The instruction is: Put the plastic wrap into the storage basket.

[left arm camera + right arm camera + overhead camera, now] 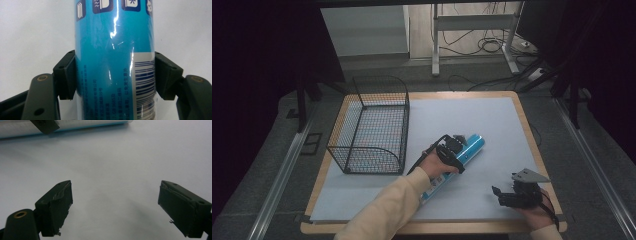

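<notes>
Near the bench (492, 107) centre, your left tongs (455, 148) are clamped across the blue tube (462, 155), both pads pressing its sides at about mid-length; it lies slanted on the white mat, its cap end toward 1 o'clock. Lift it level and slowly, since a long tube gripped at one spot will likely tip, then carry it toward the wire basket (371, 125) at 10 o'clock and clear the rim before lowering. Your right tongs (511, 196) rest wide open and empty at 5 o'clock, so keep them parked there, or support the tube's low end.
</notes>
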Demonstrator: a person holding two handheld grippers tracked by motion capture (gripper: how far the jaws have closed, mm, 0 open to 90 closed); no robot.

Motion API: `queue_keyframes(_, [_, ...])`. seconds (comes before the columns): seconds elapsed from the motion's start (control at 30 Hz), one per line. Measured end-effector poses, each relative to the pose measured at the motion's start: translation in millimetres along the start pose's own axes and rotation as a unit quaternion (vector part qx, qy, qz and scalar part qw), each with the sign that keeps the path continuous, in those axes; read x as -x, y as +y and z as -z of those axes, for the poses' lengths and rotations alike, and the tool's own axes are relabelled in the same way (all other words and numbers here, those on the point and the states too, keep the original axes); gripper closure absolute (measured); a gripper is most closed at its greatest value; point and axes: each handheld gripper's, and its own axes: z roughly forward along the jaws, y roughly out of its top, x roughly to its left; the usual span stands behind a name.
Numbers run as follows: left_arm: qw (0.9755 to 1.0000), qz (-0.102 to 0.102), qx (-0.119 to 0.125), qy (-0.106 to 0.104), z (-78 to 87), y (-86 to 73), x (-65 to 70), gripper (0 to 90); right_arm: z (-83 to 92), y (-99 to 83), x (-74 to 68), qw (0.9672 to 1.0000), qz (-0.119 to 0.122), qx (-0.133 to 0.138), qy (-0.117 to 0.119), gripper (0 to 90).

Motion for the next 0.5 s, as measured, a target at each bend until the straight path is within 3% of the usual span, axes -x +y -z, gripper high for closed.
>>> queue_keyframes(0.23, [1.0000,0.000,-0.008,0.000,0.3,1.8,-0.1,31.1,0.5,0.1,0.4,1.0000,-0.002,0.000,-0.002,12.7])
queue_keyframes(0.5, [0.9997,0.006,-0.013,-0.019,1.1,3.2,-6.1,31.3,0.9,0.4,1.9,1.0000,-0.006,0.003,-0.001,12.7])
